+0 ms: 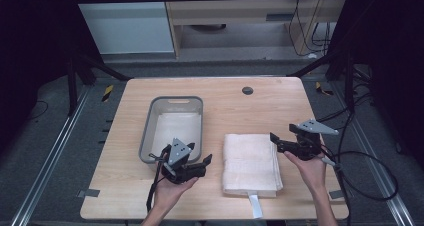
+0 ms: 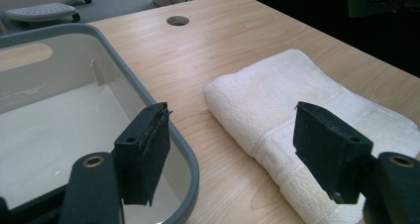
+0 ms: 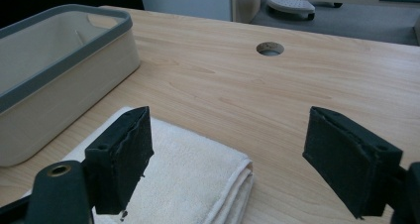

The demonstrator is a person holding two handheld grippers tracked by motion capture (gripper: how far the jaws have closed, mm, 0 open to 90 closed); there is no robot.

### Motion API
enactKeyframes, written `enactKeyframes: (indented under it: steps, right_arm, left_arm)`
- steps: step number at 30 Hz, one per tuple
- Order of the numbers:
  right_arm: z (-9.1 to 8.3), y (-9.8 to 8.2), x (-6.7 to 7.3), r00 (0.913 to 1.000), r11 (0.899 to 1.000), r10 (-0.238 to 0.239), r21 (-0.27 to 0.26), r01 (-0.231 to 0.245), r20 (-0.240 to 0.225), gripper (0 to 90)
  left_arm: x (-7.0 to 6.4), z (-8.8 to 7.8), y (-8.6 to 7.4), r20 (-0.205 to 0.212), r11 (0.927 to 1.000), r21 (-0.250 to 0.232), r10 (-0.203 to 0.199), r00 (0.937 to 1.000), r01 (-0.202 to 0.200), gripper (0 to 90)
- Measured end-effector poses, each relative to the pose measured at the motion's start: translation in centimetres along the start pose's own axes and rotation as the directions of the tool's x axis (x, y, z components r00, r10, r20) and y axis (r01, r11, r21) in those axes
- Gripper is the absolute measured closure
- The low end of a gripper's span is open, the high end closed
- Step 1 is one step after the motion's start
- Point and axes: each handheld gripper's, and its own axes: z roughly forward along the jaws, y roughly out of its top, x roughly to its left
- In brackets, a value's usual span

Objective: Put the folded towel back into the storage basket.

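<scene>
A folded white towel (image 1: 251,163) lies flat on the wooden table (image 1: 240,111), right of centre near the front edge. To its left stands a grey-rimmed bin (image 1: 150,131) with a white inside. My left gripper (image 1: 206,161) hovers by the bin's near right corner, jaws open and empty, pointing toward the towel (image 2: 297,115) with the bin's rim (image 2: 148,100) just under its left jaw. My right gripper (image 1: 274,139) sits at the towel's far right corner, jaws open with nothing between them, above the towel's folded edge (image 3: 198,179).
A round cable hole (image 1: 247,90) sits near the table's far edge. Black cables (image 1: 370,176) trail off the right side of the table. A white tag (image 1: 255,206) sticks out from the towel's front edge. Dark frame posts stand at both sides.
</scene>
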Motion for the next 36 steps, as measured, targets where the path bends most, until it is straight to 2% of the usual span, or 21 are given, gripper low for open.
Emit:
enactKeyframes:
  steps: [6,12,14,25,27,31,34,36]
  right_arm:
    - [0.5,-0.6,-0.3,1.0,1.0,0.003,0.031,-0.004,0.007,20.4]
    - [1.2,-0.9,0.0,1.0,0.999,0.0,0.049,0.0,-0.007,21.2]
    - [1.5,-1.1,0.1,0.9998,0.998,-0.018,0.067,0.019,-0.006,21.4]
    - [2.5,-1.7,0.5,0.9995,0.994,-0.03,0.109,0.032,-0.013,23.1]
    - [2.6,-1.9,0.5,0.9993,0.992,-0.035,0.118,0.036,-0.009,23.6]
    - [2.8,-2.5,0.0,0.9997,0.993,0.017,0.119,-0.015,-0.016,24.3]
    - [2.9,-2.7,-0.1,1.0,0.99,-0.007,0.139,0.007,0.002,24.2]
    - [3.2,-2.8,0.0,0.9999,0.989,-0.009,0.148,0.009,-0.006,24.2]
  left_arm:
    - [-0.9,0.9,-0.5,0.024,0.9997,0.022,0.002,0.9997,-0.003,30.0]
    - [-2.0,1.7,-0.9,0.047,0.9988,0.048,0.01,0.9989,-0.012,30.6]
    - [-2.3,2.0,-1.2,0.051,0.9982,0.059,0.011,0.9986,-0.014,30.7]
    - [-3.6,3.7,-2.3,0.087,0.9928,0.12,-0.005,0.9962,-0.005,31.4]
    - [-3.8,4.0,-2.6,0.086,0.9917,0.129,-0.004,0.9963,-0.007,31.3]
    - [-4.1,4.5,-3.0,0.081,0.9894,0.145,0.001,0.9967,-0.013,31.2]
    - [-4.2,4.9,-3.1,0.088,0.9889,0.148,0.003,0.9961,-0.016,31.1]
    - [-4.4,5.3,-3.4,0.088,0.988,0.153,0.009,0.9961,-0.022,30.7]
